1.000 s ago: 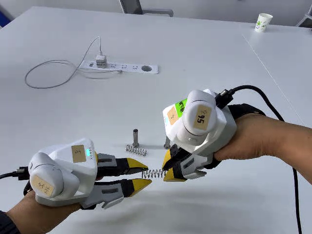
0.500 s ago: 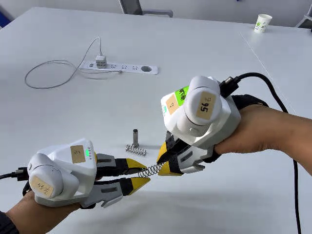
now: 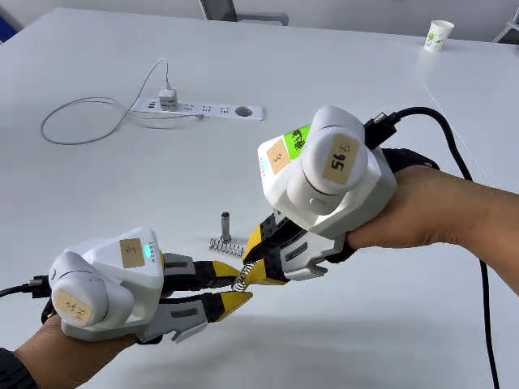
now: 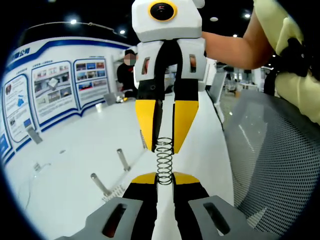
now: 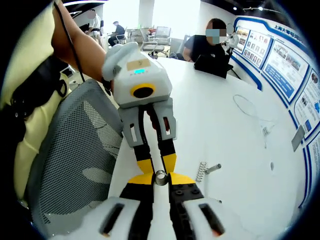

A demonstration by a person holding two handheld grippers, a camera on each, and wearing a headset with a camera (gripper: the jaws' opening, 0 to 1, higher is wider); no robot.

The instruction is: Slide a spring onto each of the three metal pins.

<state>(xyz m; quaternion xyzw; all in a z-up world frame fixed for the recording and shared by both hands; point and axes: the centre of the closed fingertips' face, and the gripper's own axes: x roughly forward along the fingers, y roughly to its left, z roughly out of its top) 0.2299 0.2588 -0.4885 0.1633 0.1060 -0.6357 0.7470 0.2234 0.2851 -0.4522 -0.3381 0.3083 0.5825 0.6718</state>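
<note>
One white table [image 3: 340, 89]. Two grippers, tip to tip. Left gripper [image 4: 165, 178] clamped on one end of held spring [image 4: 164, 160]. Right gripper [image 5: 160, 179] clamped on other end. One power strip [image 3: 199, 111] far behind held spring. One paper cup [image 3: 439, 36] farther off, back right. Two upright pins [image 4: 122, 159] near held spring, seen in left gripper view. Two springs in all: second, loose spring [image 3: 225, 246], lies flat on table at a pin's foot, just behind held spring.
</note>
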